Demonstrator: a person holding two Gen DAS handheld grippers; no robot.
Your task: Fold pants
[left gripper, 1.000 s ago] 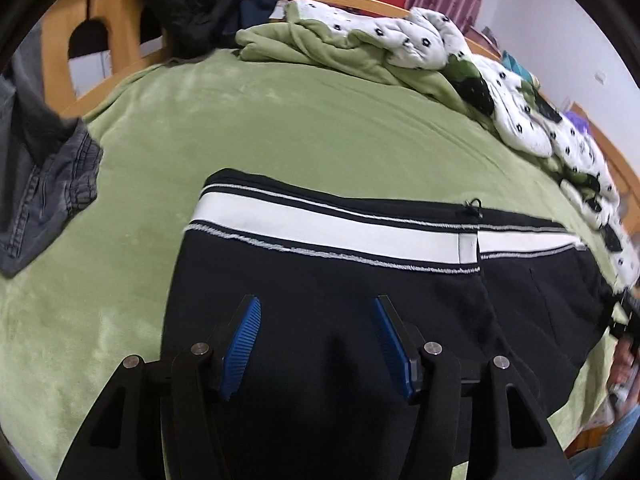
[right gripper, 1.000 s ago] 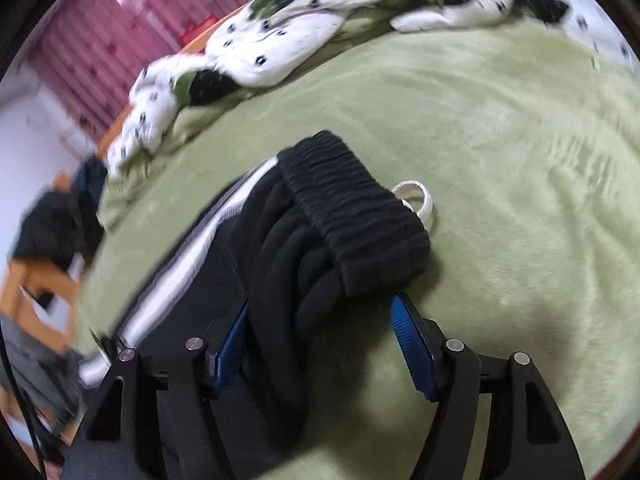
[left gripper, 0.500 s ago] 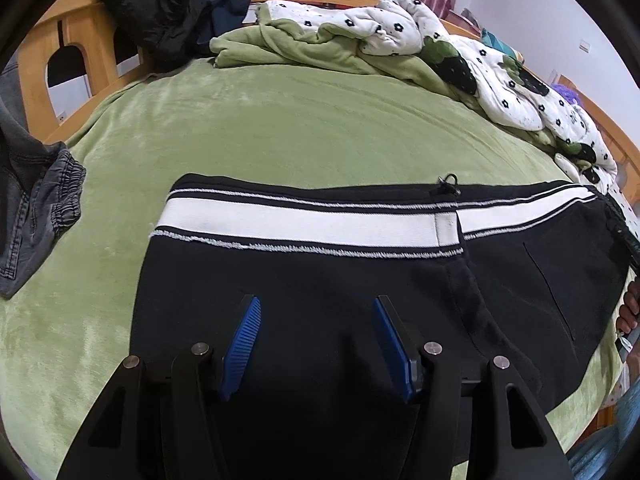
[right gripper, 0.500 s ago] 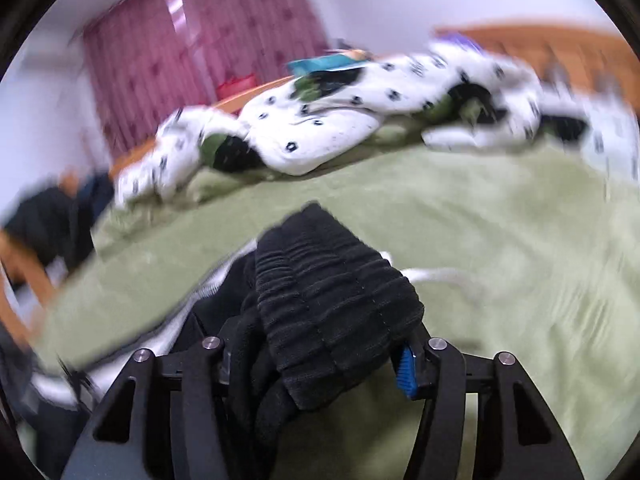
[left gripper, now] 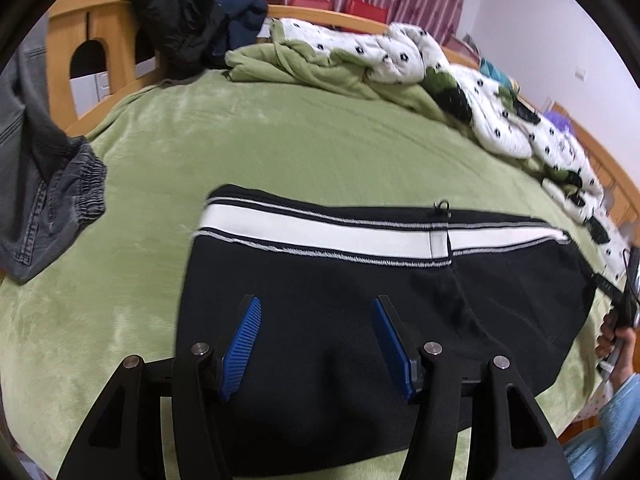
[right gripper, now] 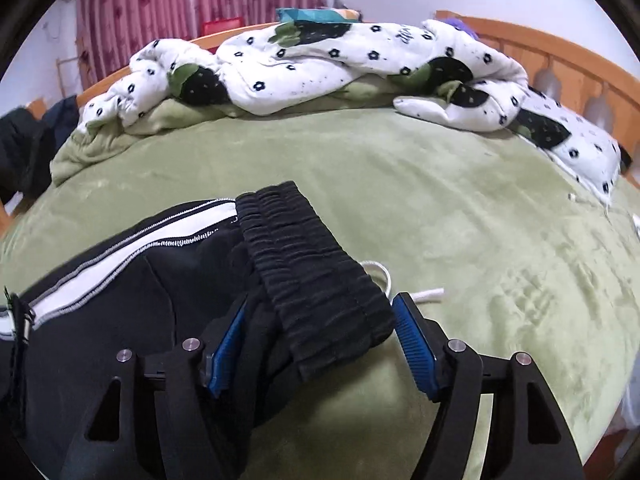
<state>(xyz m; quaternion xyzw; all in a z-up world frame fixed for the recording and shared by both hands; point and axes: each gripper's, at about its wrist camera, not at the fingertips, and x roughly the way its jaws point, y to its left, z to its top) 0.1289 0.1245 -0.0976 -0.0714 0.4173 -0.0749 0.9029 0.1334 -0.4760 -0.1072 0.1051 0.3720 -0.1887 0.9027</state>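
1. Across the green bed cover (left gripper: 280, 152), black track pants (left gripper: 328, 280) with a white side stripe (left gripper: 320, 232) are laid flat, near the bed's close edge.
2. Wide bare cover is left beyond the pants, up to the bunched flower-print quilt (right gripper: 320, 64) along the far side and the wooden bed frame (left gripper: 80, 32).
3. Over the pants the left gripper (left gripper: 316, 340) is held released, nothing being pinched between its blue pads.
4. The right gripper (right gripper: 320, 344) is opening; the ribbed black waistband (right gripper: 312, 280) lies between its pads, and contact with them cannot be made out.
5. A white drawstring (right gripper: 384, 276) is partly hidden behind the waistband.
6. Grey jeans (left gripper: 40, 184) are cut off at the left rim; a hand (left gripper: 612, 332) is only partly seen at the right.
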